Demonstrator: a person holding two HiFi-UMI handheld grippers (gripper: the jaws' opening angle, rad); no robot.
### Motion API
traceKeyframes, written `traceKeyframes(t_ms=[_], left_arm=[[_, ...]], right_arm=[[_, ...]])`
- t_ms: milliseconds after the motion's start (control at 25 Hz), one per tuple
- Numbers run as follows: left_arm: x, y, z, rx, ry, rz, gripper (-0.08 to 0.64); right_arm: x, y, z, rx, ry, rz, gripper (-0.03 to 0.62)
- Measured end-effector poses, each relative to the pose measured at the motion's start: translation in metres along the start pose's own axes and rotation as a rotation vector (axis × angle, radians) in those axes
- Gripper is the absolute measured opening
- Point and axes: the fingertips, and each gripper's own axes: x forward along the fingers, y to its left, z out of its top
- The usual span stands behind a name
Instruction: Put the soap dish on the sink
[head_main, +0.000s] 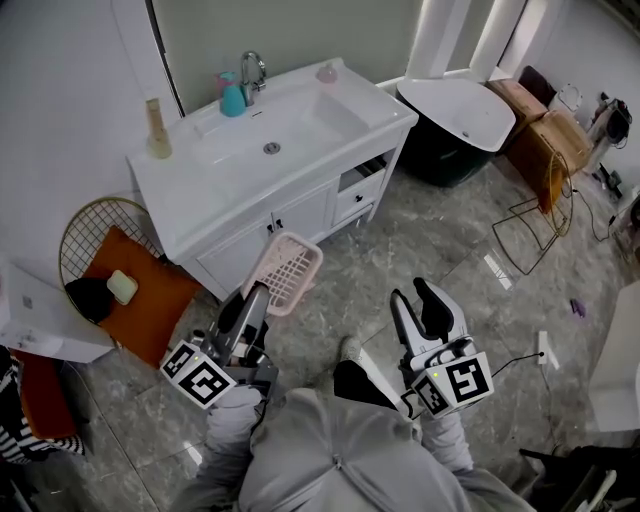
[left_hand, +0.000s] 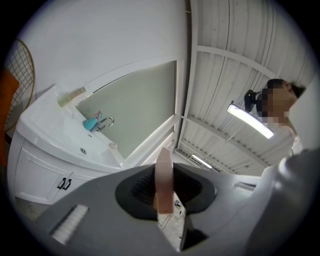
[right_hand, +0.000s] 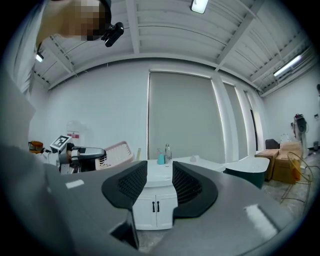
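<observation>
We had left gripper (head_main: 256, 296) fingers clamped on pink slatted plastic soap dish (head_main: 290, 268), likely for carry to white sink (head_main: 200, 185); right gripper (head_main: 412, 293) fingers apart, empty.

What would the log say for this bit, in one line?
left gripper: shut on soap dish | right gripper: open, empty | soap dish: held up, not yet on sink

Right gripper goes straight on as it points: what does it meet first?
Probably the white vanity cabinet, framed between the open jaws of the right gripper; nothing shows in between, though depth is unclear.
</observation>
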Motion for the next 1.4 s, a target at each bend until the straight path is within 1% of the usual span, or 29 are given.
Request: traceKeyframes(t_ms=[200,320,560,960,1160,1400], left_arm=[[0.027,0.019,0.002,-0.006,-0.001,0.012,0.129],[0.052,0.033,0.006,-0.007,-0.013,0.024,0.127],[0.114,0.056,0.014,0.001,-0.028,0.052,0.127],[0.22,0.076,0.013,0.021,-0.048,0.079,0.126],[0.261,0.092,0.01,0.025,-0.024,0.085,0.124],[0.302,0.109,0.007,0.019,0.002,0.079,0.124]], right_arm=[[0.029,-0.018,-0.004,0.009,0.01,0.013,0.156],[0.054,-0.037,-0.005,0.014,0.009,0.027,0.156],[0.109,-0.085,0.0,0.018,0.015,0.068,0.156],[0.175,-0.171,-0.002,0.046,0.024,0.123,0.156],[0.199,-0.202,-0.009,0.059,0.039,0.117,0.156],[0.223,-0.233,-0.018,0.075,0.061,0.089,0.156]])
